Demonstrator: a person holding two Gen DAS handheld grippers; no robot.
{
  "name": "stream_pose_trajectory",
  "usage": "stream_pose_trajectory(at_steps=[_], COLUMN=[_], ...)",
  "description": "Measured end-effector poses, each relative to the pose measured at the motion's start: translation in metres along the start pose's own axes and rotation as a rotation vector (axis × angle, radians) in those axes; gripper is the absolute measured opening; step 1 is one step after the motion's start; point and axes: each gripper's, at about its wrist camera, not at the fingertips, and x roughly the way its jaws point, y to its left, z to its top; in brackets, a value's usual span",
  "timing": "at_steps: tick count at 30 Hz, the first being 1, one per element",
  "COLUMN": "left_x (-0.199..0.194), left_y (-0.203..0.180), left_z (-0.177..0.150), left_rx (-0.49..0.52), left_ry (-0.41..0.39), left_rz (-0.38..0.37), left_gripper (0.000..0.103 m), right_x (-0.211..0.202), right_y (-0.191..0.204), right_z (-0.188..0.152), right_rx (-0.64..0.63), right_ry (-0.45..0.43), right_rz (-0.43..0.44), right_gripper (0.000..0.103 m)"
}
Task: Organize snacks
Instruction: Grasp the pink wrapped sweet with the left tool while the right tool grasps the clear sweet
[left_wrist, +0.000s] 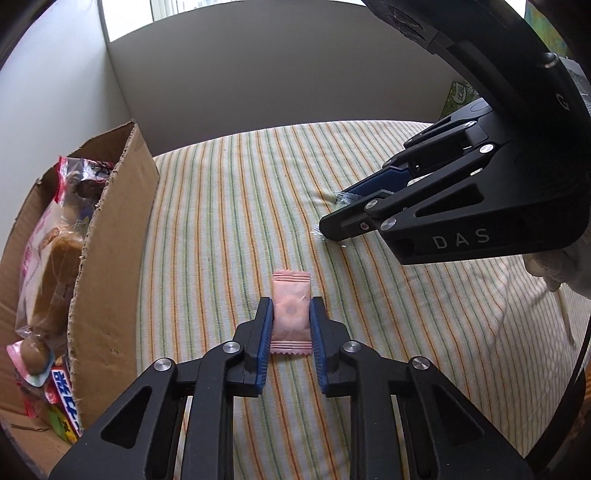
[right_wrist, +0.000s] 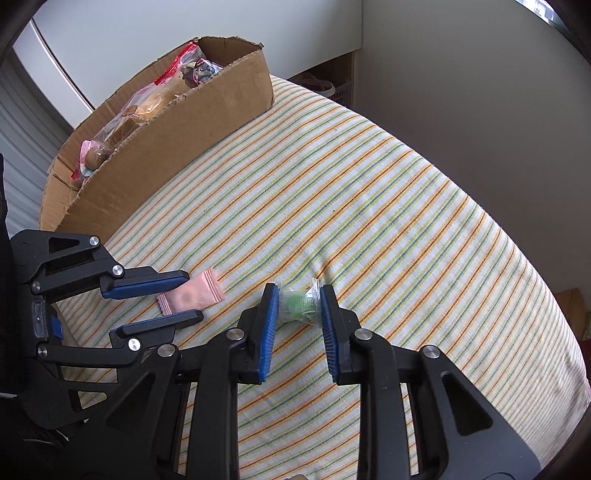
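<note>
Closing the left gripper (left_wrist: 290, 314) around a pink candy packet (left_wrist: 290, 313), pads touching its two long edges, the packet lying flat on the striped tabletop (left_wrist: 229, 221). Pinching a clear-wrapped green candy (right_wrist: 298, 303) in the right gripper (right_wrist: 298, 306), also down on the cloth. Sitting just beside the left gripper, a cardboard box (left_wrist: 110, 236) already crowded with bagged snacks (left_wrist: 48, 280). Judging by that: most of the sorting done, these two small sweets left to lift and drop into the box. Seeing no other loose snacks on the cloth.
</note>
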Motion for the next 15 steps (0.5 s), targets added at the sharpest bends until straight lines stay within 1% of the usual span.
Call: stream_pose_trajectory(at_steps=[1, 8, 11, 14, 15], left_x=[-0.005, -0.016, -0.011, -0.018, -0.019], left_y=[0.001, 0.004, 0.021, 0.020, 0.025], left_z=[-0.003, -0.008, 0.001, 0.001, 0.001], left_rx=[0.002, -0.025, -0.028, -0.026, -0.027], left_ry=[0.000, -0.002, -0.012, -0.023, -0.027], left_rz=[0.003, -0.009, -0.014, -0.017, -0.018], left_gripper=[0.019, 0.018, 0.018, 0.018, 0.018], right_x=[-0.005, -0.005, -0.004, -0.013, -0.016], right_y=[-0.004, 0.006, 0.006, 0.009, 0.009], right_z=[0.005, 0.001, -0.001, -0.003, -0.006], right_rx=[-0.003, -0.004, -0.001, 0.002, 0.002], right_ry=[0.001, 0.000, 0.001, -0.001, -0.003], right_rz=[-0.005, -0.019, -0.022, -0.030, -0.032], right_gripper=[0.023, 0.023, 0.023, 0.023, 0.023])
